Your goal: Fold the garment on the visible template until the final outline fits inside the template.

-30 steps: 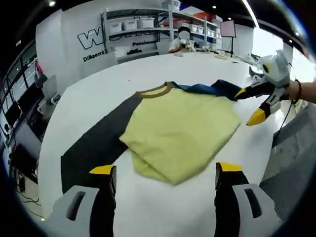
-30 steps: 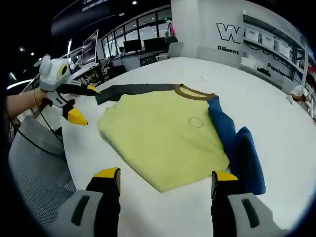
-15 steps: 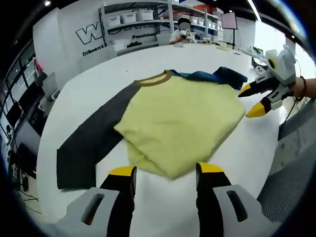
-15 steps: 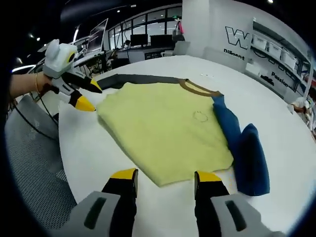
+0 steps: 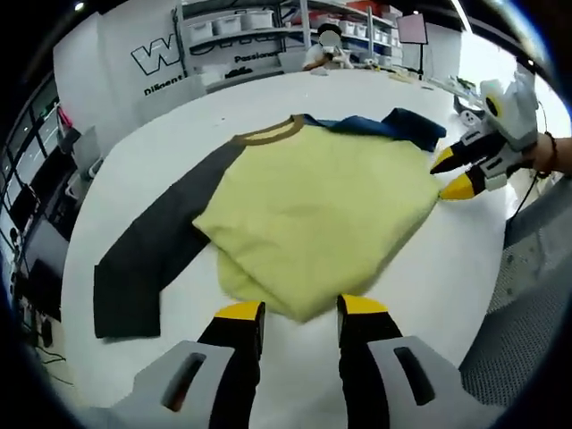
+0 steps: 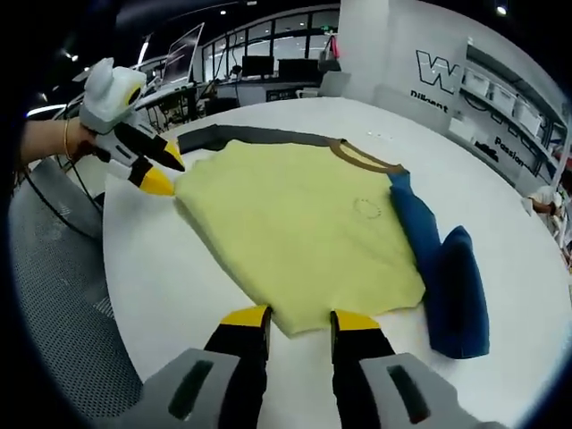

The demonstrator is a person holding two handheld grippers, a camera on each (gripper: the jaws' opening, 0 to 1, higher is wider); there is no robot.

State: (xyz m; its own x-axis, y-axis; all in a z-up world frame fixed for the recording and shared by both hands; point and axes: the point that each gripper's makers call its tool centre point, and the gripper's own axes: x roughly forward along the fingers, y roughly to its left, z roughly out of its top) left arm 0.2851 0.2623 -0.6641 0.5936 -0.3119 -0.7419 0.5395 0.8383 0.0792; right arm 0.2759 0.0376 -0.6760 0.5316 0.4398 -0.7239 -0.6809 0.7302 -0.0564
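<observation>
Compared with one second earlier, I saw both pairs of jaws drawn much closer together and both grippers advanced to the near folded corners of the garment. In the left gripper view, the left gripper (image 5: 298, 313) stood with its yellow tips narrowed to a small gap, the lower corner of the yellow shirt (image 5: 313, 214) lying just at that gap; I could not tell whether cloth was pinched. In the right gripper view, the right gripper (image 6: 299, 319) was likewise nearly pressed together at the shirt's near edge, with contact unclear.

The shirt lay flat on the white table (image 6: 161, 268), its body folded up. In the left gripper view its brown collar (image 5: 266, 132) pointed away from the camera, the long axis running from the near corner to the collar. The dark grey sleeve (image 5: 147, 259) extended leftward, and the blue sleeve (image 5: 393, 125) lay bunched beyond the far right. There the right gripper appeared beside the shirt's right corner, held by a hand (image 5: 547, 152).
</observation>
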